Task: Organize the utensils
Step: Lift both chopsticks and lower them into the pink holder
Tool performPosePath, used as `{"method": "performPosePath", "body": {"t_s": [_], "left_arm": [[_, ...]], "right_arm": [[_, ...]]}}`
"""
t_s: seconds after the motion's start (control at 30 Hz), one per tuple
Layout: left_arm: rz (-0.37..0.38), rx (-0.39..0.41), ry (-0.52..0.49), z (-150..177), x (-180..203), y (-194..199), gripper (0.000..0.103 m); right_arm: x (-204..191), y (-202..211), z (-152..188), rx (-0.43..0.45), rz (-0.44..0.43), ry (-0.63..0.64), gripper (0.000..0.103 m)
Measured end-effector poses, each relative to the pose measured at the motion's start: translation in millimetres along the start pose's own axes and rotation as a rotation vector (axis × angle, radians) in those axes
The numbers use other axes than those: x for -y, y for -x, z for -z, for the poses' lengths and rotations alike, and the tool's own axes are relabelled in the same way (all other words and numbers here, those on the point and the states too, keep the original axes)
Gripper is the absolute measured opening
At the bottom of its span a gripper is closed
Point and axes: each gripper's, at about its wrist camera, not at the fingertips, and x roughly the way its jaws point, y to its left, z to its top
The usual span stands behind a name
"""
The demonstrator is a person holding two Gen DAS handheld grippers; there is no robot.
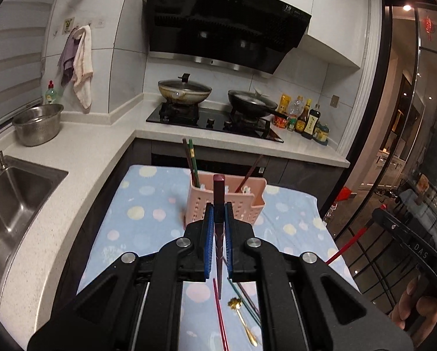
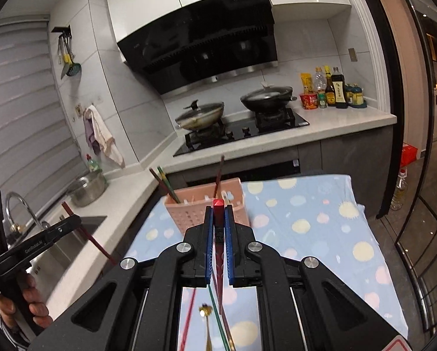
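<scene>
A pink slotted utensil caddy (image 1: 236,201) stands on the blue dotted cloth (image 1: 148,210) and holds three chopsticks (image 1: 192,161). My left gripper (image 1: 219,207) is shut on a dark maroon chopstick (image 1: 219,193), raised above the cloth in front of the caddy. My right gripper (image 2: 219,212) is shut on a red chopstick (image 2: 219,204), also raised before the caddy (image 2: 203,207). Below the grippers a red chopstick (image 1: 219,316), a green one (image 1: 244,301) and a gold spoon (image 1: 243,318) lie on the cloth. The left gripper also shows in the right wrist view (image 2: 72,222).
A steel sink (image 1: 16,193) and metal bowl (image 1: 38,124) are at the left. A stove with two pans (image 1: 186,92) and sauce bottles (image 1: 303,117) stand on the far counter. A glass door (image 1: 408,146) is at the right.
</scene>
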Motion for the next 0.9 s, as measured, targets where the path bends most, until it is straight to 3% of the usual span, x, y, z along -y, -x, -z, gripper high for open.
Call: {"method": "performPosePath", "body": {"t_s": [0.3,0.43,0.7,0.9], "left_arm": [[0.011,0.162,-0.015,-89,11,-26,0.007],[-0.025,0.203,-0.043,-113,16,-47,0.007],[-0.047,0.186,-0.049,-130,10,-105,0.007],[-0.056,0.116,-0.044,-116,1,-147,0.007]], "right_arm": [[-12,-48,-76,0.122,-0.048,-0.029,0.007],[-12,-78,-100,0.150,-0.052,-0.055,0.007],[-10,-137,-118,0.147,-0.037,-0.070,0.007],[-7,-180,-99,0.065,-0.018,-0.059,0.007]]}}
